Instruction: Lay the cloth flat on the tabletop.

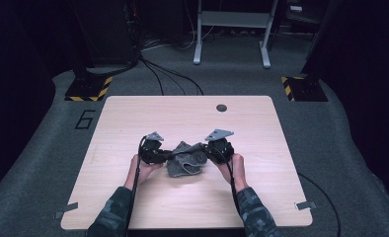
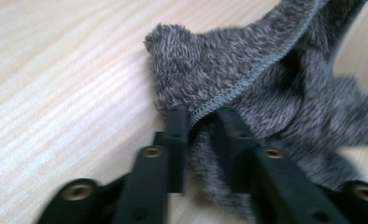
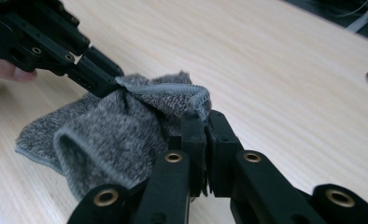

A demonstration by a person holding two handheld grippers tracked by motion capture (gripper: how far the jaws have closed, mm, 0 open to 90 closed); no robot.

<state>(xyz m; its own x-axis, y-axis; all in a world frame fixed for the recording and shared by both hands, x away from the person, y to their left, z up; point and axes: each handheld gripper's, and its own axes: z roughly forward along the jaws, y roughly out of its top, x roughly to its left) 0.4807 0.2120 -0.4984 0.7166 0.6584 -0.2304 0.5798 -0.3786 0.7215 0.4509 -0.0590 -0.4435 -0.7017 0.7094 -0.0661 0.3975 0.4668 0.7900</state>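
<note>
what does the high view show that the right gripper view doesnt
High view alone: the whole table with the dark round hole near its far edge complete, the grey floor, the white metal frame behind, and both sleeves.

Right gripper view alone: the stitched hem of the cloth pinched in the right gripper, with the left gripper clamped on the same hem farther along.

Shared: the grey cloth on the wooden table, held by both grippers.

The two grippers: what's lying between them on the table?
A grey cloth, its stitched edge stretched from the left gripper to the right gripper, seen in the high view.
</note>
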